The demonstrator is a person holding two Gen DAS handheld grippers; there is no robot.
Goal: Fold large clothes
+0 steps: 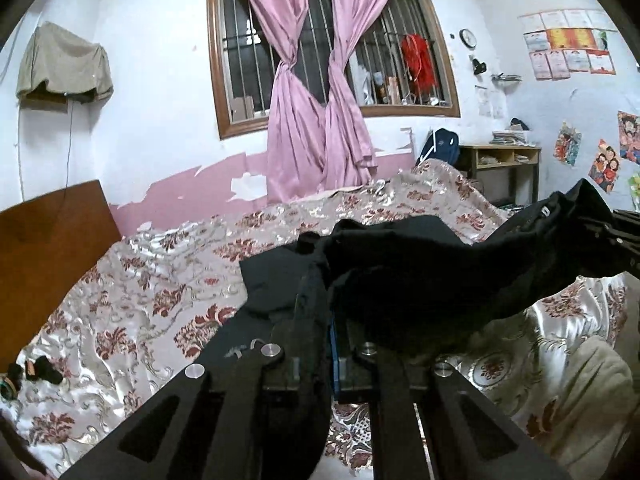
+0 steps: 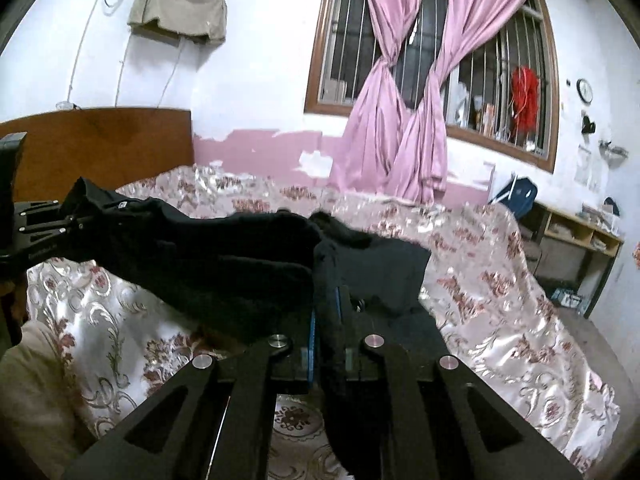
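With left gripper (image 1: 320, 256) and right gripper (image 2: 324, 248) both clamped on the black garment (image 1: 400, 264), I keep the span between my fingers taut above the bedspread (image 1: 160, 280).

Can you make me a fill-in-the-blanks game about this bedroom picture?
1. The black garment is held up between ____ grippers.
2. The curtains at the window are ____.
3. The left gripper has its fingers ____ on the cloth.
4. The bedspread has a ____ pattern.

Missing words: two; pink; shut; flower

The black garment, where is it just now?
The black garment hangs stretched between the left gripper and right gripper, above the floral bedspread.
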